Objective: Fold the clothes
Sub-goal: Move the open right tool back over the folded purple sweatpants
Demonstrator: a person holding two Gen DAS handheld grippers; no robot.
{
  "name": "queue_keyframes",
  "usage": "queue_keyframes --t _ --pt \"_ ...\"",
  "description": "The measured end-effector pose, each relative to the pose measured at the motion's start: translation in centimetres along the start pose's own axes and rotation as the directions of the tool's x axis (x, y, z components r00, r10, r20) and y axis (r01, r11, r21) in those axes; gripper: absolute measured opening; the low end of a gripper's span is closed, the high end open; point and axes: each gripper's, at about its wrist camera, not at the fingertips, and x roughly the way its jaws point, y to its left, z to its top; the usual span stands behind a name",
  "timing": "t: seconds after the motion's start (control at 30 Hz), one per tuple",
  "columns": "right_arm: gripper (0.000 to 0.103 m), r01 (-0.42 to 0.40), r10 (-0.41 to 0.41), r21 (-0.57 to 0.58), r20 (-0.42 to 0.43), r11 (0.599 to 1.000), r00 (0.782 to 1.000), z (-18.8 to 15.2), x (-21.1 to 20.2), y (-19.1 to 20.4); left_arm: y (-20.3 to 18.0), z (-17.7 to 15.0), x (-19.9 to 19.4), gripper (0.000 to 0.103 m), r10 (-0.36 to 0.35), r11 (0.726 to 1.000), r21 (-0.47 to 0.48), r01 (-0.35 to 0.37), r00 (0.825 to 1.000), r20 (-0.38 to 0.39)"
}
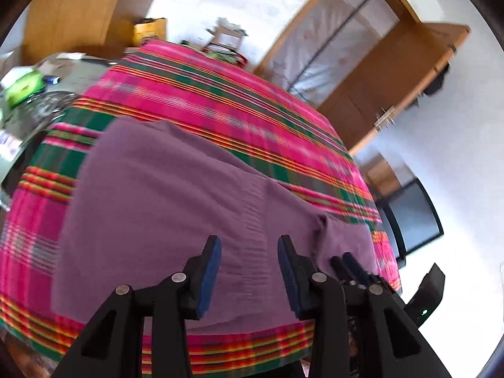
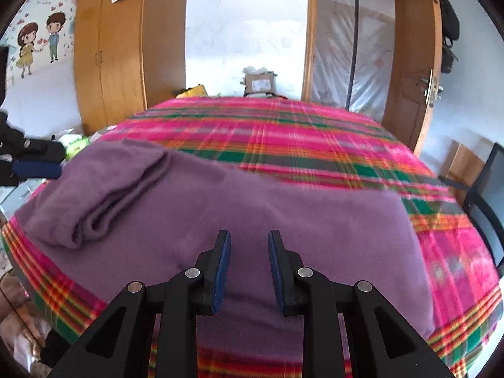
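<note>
Left gripper (image 1: pixel 249 245): jaws apart, nothing between them, above the purple garment (image 1: pixel 163 195). Garment lay flat on the pink plaid bedspread (image 1: pixel 220 94), its folded sleeve (image 2: pixel 104 195) left of and beyond the right gripper (image 2: pixel 249 241). Right gripper: jaws parted, empty, over the garment's middle.

A bed (image 2: pixel 315 132) carries everything, covered edge to edge by a pink plaid blanket (image 2: pixel 346 145) with green, orange and red stripes. A purple garment (image 2: pixel 252 208) lies flat on the blanket along the near edge, spread across most of its width. Toward the near left corner, part of the garment is folded over onto itself in a thick roll (image 2: pixel 119 189).
</note>
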Motion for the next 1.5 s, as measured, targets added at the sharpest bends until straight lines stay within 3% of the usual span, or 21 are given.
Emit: queue_keyframes --t 0.27,0.5,0.63,0.73,0.9,0.97,1.03,1.13,1.37,1.5 --pt "0.026 -0.026 0.026 0.006 -0.041 1.0 0.999 0.6 2.4 0.9 3.6 0.9 -0.6 0.038 0.052 0.997 -0.06 -0.051 0.999 0.016" --pt "0.026 -0.023 0.024 0.015 -0.055 1.0 0.998 1.2 2.0 1.2 6.9 2.2 -1.6 0.038 0.1 0.991 -0.095 -0.099 0.995 0.01" --pt "0.026 -0.112 0.112 0.007 0.002 0.994 0.994 2.0 0.2 3.1 9.5 3.0 -2.0 0.038 0.161 0.98 -0.122 -0.159 0.987 0.006" --pt "0.026 -0.213 0.214 -0.04 0.022 0.976 0.977 2.3 -0.8 5.9 11.2 3.3 -2.3 0.038 0.172 0.974 -0.145 -0.172 0.985 -0.008" --pt "0.026 -0.358 0.369 -0.171 0.037 0.918 0.929 2.5 -2.0 11.4 13.0 3.3 -2.9 0.038 0.197 0.967 -0.161 -0.197 0.98 -0.017" --pt "0.03 -0.406 0.417 -0.21 0.011 0.89 0.909 2.4 -1.8 13.9 13.6 3.3 -3.1 0.038 0.191 0.966 -0.17 -0.193 0.981 -0.026" --pt "0.044 -0.455 0.461 -0.234 -0.029 0.859 0.887 2.3 -1.3 16.1 14.0 3.1 -3.4 0.038 0.208 0.963 -0.173 -0.209 0.978 -0.022" --pt "0.044 -0.503 0.504 -0.28 -0.075 0.818 0.861 1.7 -0.8 19.2 14.3 2.8 -3.6 0.038 0.208 0.964 -0.168 -0.209 0.978 -0.021" --pt "0.044 -0.547 0.548 -0.385 -0.12 0.743 0.828 0.5 0.0 24.1 14.6 2.3 -3.2 0.038 0.187 0.97 -0.146 -0.194 0.98 -0.061" --pt "0.044 -0.522 0.52 -0.406 -0.125 0.75 0.845 0.3 0.6 25.4 15.1 2.2 -2.7 0.038 0.197 0.967 -0.149 -0.206 0.977 -0.077"
